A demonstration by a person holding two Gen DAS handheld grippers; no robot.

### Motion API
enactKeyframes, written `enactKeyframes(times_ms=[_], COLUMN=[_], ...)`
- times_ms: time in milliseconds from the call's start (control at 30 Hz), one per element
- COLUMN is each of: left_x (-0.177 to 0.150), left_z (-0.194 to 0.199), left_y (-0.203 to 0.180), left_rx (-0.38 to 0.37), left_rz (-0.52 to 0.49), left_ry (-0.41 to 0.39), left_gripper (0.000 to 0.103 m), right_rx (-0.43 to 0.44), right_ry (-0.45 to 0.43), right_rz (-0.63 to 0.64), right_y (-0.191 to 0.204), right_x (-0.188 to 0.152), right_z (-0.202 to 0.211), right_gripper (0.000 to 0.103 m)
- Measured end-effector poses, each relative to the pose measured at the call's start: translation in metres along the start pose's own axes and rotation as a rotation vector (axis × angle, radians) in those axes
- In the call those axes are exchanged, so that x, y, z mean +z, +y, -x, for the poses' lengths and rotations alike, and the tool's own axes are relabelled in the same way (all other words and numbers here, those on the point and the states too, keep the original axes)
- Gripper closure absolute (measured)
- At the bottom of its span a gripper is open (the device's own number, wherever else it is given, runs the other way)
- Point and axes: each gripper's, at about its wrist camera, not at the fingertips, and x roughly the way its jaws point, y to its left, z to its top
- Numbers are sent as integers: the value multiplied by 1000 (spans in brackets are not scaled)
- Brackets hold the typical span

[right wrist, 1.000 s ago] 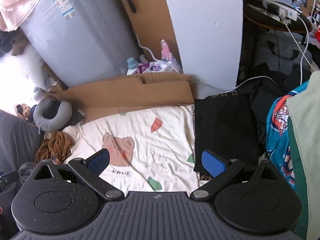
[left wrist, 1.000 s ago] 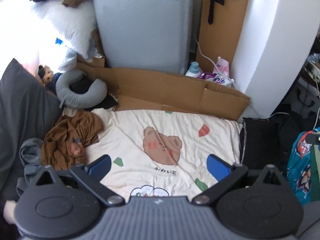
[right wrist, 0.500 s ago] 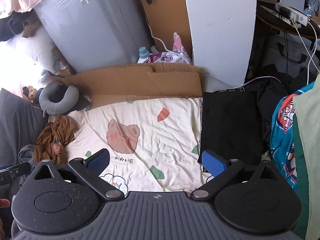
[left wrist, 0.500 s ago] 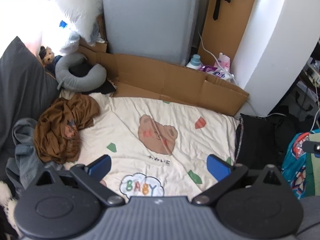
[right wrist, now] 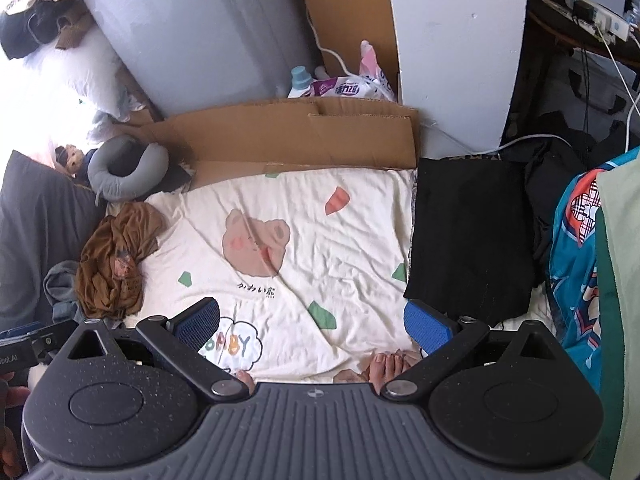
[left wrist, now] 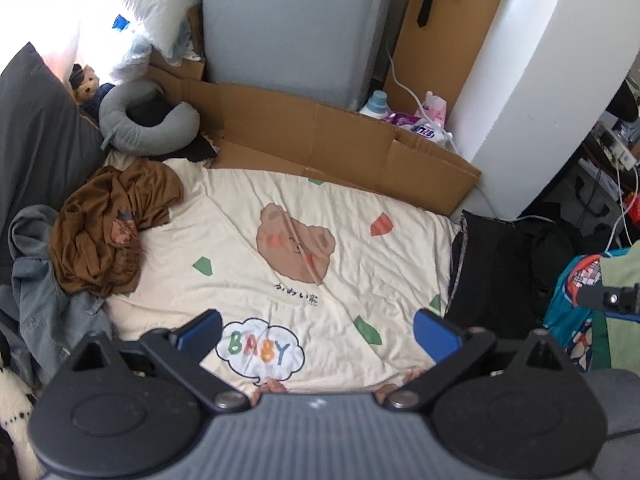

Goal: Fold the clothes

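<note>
A crumpled brown garment (left wrist: pixel 108 228) (right wrist: pixel 114 258) lies in a heap at the left edge of a cream blanket (left wrist: pixel 304 248) (right wrist: pixel 304 248) printed with a bear. A flat, folded black garment (left wrist: pixel 492 264) (right wrist: pixel 472 236) rests at the blanket's right edge. A grey denim piece (left wrist: pixel 44 280) lies under and left of the brown heap. My left gripper (left wrist: pixel 318 330) hangs open high above the blanket's near edge, holding nothing. My right gripper (right wrist: pixel 312 324) is likewise open and empty, above the same near edge. Both are well apart from the clothes.
Flattened cardboard (left wrist: pixel 344 136) lines the blanket's far side, with a grey appliance (left wrist: pixel 288 28) and a white pillar (left wrist: pixel 532 80) behind. A grey neck pillow (left wrist: pixel 148 128) sits far left. Colourful fabric (right wrist: pixel 580 248) hangs at right. A person's toes (right wrist: pixel 390 362) show below the grippers.
Both grippers have risen and pulled back, so more of the blanket's near part, the "BABY" print and the toes, has come into view. Both stay open and empty.
</note>
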Motion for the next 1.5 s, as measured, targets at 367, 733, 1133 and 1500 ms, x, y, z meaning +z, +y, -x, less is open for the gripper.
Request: enactKeyframes(times_ms=[367,733,1133,1500], left_x=[-5,-6,-13,-16], left_z=[-8,-10,-8,-11], left_y=[11,31,45,49], left_rx=[26,50,104,123], left_rz=[34,93,91,119], left_ry=[3,27,64,73], left_gripper=[0,0,0,0], right_rx=[19,26,10,8], right_ry=[62,102,128,87], right_rz=[63,115,215,202], right_y=[16,32,63,58], right_x=[-7,-13,-19,-24], right_z=[-10,-14,-20,-22], right_gripper=[1,1,1,1])
